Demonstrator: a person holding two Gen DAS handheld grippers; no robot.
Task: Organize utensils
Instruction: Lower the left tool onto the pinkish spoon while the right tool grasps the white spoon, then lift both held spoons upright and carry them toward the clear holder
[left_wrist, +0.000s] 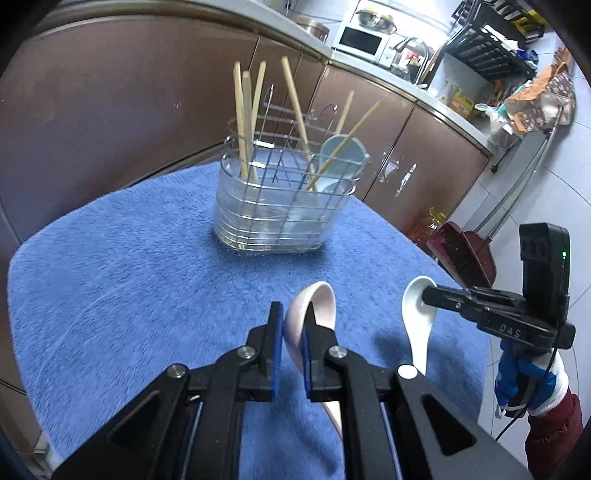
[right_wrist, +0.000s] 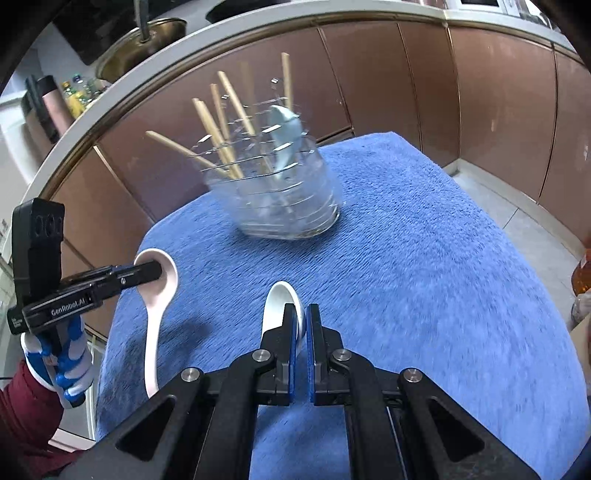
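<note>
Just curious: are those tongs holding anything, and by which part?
Left tongs pinch the pink spoon by its bowl rim; right tongs pinch the white spoon likewise.

The left gripper (left_wrist: 295, 325) pinches the bowl of a pale pink spoon (left_wrist: 314, 314) above the blue towel (left_wrist: 147, 295). Just to its right, the right gripper (left_wrist: 430, 297) clamps a white spoon (left_wrist: 419, 332) by the bowl, handle hanging down. Ahead of both stands a wire utensil basket (left_wrist: 284, 206) holding wooden chopsticks (left_wrist: 243, 122) and a light blue spoon (left_wrist: 341, 157).
</note>
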